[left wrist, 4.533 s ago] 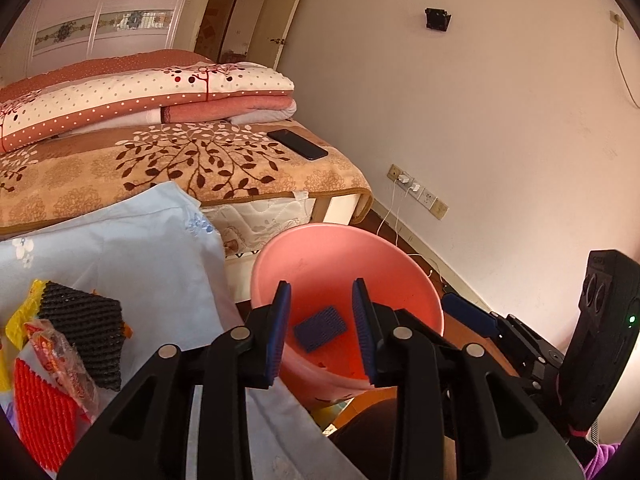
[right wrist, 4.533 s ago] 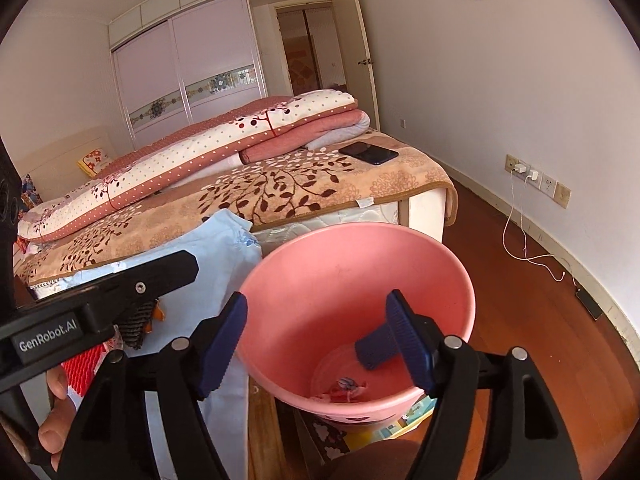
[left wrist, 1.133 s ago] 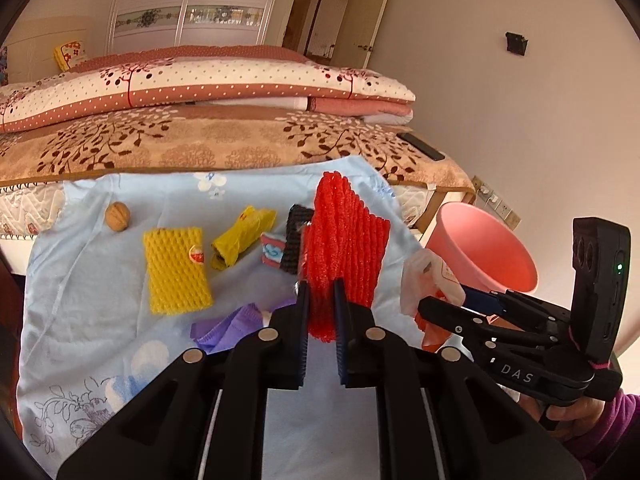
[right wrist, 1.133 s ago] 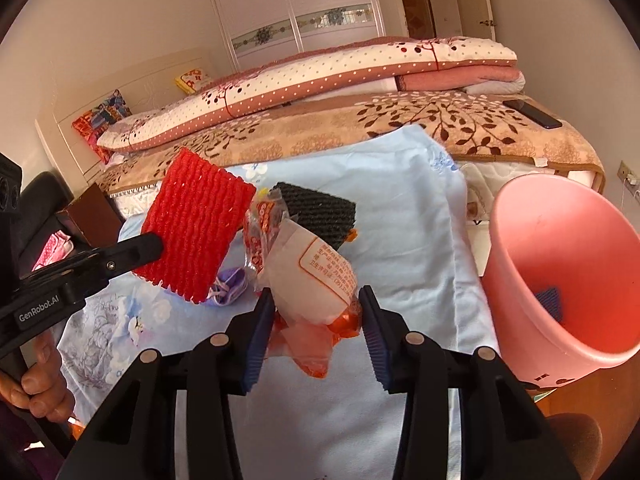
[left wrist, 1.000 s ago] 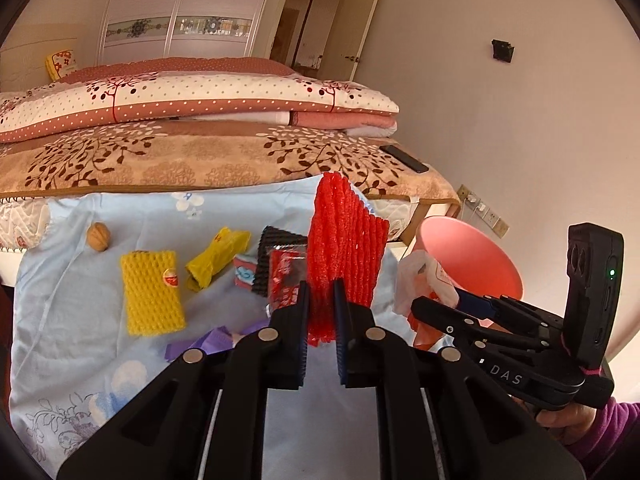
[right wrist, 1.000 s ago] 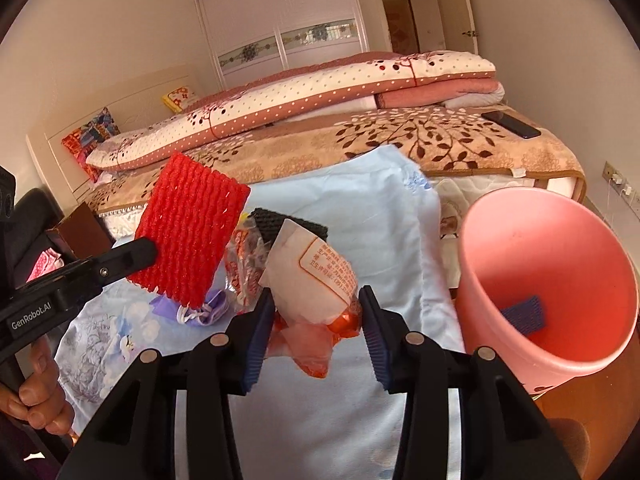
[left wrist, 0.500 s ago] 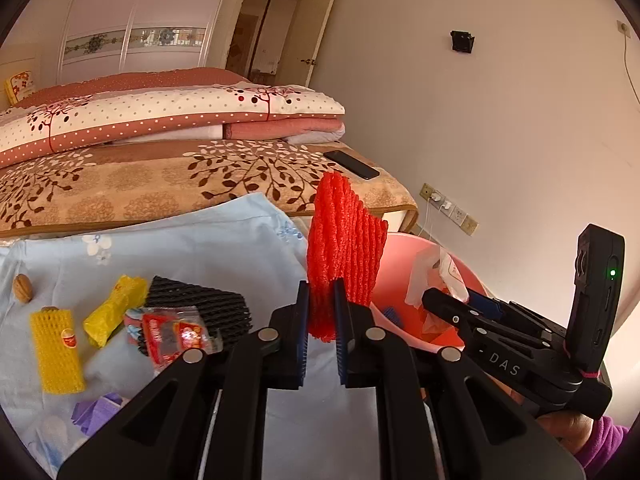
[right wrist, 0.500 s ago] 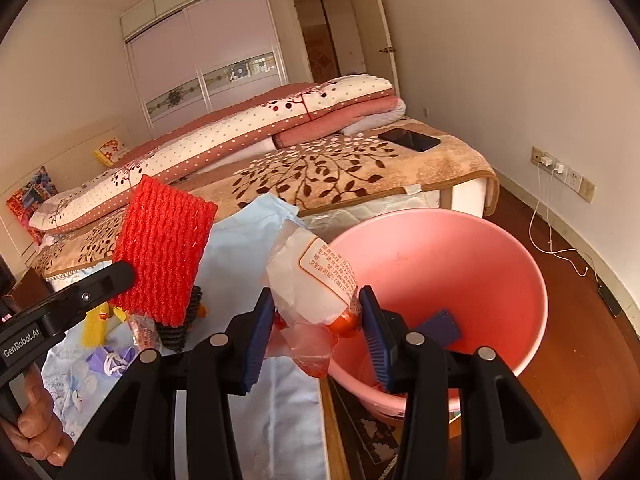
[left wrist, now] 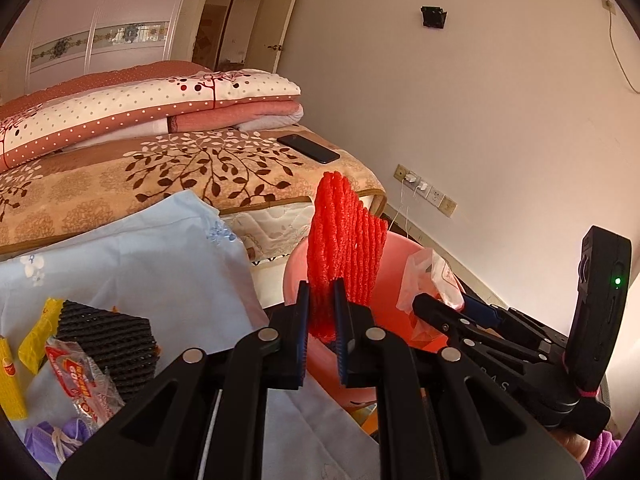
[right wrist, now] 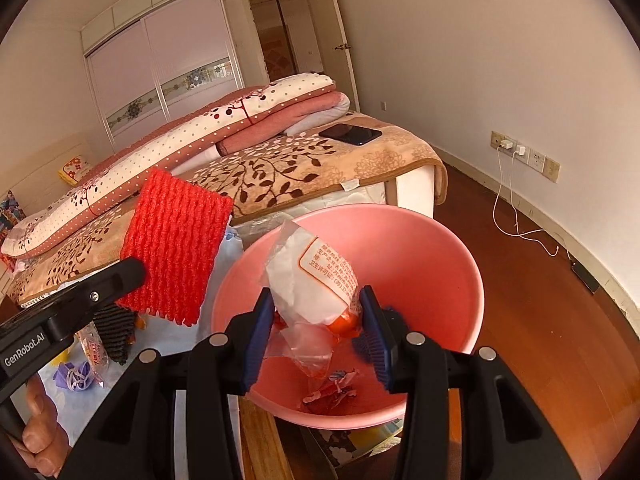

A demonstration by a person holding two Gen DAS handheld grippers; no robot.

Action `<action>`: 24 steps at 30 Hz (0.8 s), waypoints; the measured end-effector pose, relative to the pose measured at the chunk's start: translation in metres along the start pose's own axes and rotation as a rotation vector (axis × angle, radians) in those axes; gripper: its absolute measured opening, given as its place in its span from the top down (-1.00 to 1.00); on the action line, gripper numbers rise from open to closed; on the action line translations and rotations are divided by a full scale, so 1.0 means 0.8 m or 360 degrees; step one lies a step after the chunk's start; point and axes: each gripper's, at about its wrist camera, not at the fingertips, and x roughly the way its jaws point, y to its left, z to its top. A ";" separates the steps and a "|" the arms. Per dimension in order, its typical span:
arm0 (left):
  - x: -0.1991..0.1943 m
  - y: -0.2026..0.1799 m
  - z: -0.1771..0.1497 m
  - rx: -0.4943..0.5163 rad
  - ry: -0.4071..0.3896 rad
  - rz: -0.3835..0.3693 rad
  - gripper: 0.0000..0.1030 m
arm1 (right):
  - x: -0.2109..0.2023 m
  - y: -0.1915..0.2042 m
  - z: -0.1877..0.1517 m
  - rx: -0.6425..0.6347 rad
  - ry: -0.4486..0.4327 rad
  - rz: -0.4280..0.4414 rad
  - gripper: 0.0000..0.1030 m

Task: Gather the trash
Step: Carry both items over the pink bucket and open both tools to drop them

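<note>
Carrying two loads at once, both claws hang by the pink bucket (right wrist: pixel 440 264) and this is the drop-off step of the collection. The right claw (right wrist: pixel 318 334) sits directly over the bucket's mouth, its jaws about half-way apart and pressed on a white plastic wrapper (right wrist: pixel 316 276) with an orange end; the wrapper's loose clear tail dangles below the pads, above the scraps already lying at the bucket's bottom. The left claw (left wrist: pixel 321 312) is nearly closed, pinching the lower edge of a red foam net (left wrist: pixel 344 248) that stands upright above the pads. In the right wrist view that net hangs at nine o'clock of the bucket, at or just outside its near-left rim, so I judge it not quite over the opening.

Next call, as I read it: the right claw only has to spread its jaws and the wrapper should fall straight in. The left needs to travel a touch farther toward the bucket's centre before letting go, or the light net may catch the rim and slide to the floor.

Plenty waits on the blue-clothed counter (left wrist: pixel 152 264) at eight o'clock of the bucket: a black foam net (left wrist: pixel 108 340), a red snack packet (left wrist: pixel 80 376), yellow pieces (left wrist: pixel 38 340) and a purple scrap (left wrist: pixel 60 440).
</note>
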 end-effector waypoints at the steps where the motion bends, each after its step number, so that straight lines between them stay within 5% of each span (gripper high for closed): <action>1: 0.004 -0.004 0.000 0.0012 0.0003 -0.0006 0.79 | 0.001 -0.003 -0.001 0.0006 0.0004 -0.0008 0.16; 11: 0.038 -0.025 0.001 0.0036 0.0095 -0.0037 0.76 | 0.008 -0.027 -0.005 0.0058 0.0033 -0.0058 0.13; 16: 0.046 -0.030 0.004 0.0037 0.0117 -0.0069 0.25 | 0.009 -0.032 -0.006 0.0077 0.0039 -0.0067 0.12; 24: 0.045 -0.035 0.006 0.0041 0.0127 -0.0092 0.17 | 0.009 -0.034 -0.006 0.0088 0.0028 -0.0074 0.09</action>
